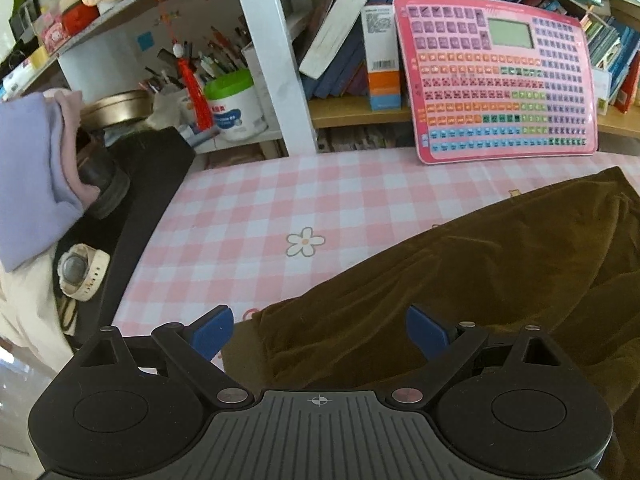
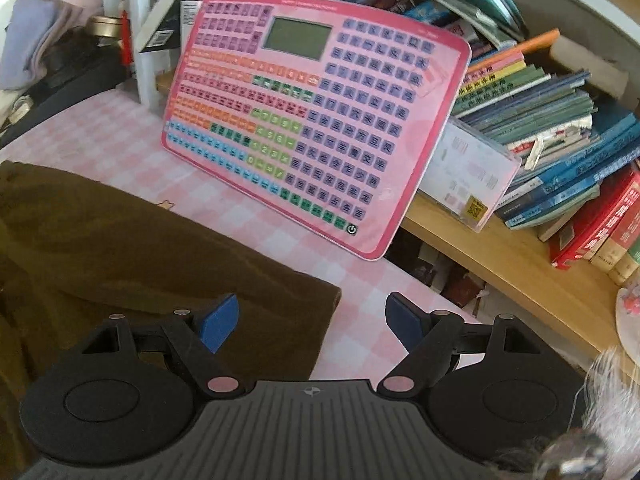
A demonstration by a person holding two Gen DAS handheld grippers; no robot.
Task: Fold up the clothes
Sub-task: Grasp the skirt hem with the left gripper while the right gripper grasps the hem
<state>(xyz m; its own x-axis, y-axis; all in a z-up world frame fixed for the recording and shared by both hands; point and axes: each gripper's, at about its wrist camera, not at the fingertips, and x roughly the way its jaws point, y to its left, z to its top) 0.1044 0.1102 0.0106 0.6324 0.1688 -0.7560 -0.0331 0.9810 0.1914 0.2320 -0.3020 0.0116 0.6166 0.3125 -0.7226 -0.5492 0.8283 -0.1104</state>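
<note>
Pink-and-white checked cloth covers the tabletop [image 1: 248, 208], and on it the brown garment [image 1: 460, 264] lies spread, rumpled with soft ridges, filling the space ahead of and to the right of the left claw [image 1: 319, 332] and ahead of and to the left of the right claw [image 2: 312, 322]. Beyond both claws a pink keyboard toy [image 2: 320, 120] leans against the bookshelf, well apart from the fabric. Each claw stands released, its blue pads spread wide with nothing between them. The left claw hovers over the garment's near left corner, the right claw over the opposite corner, whose edge ends between its pads. By this reading the fold is not yet begun: this is the reach for a first grip. The next move likely calls for lowering each claw until one pad slips under the hem, then clenching both corners evenly, so the thick cloth lifts without bunching.
</note>
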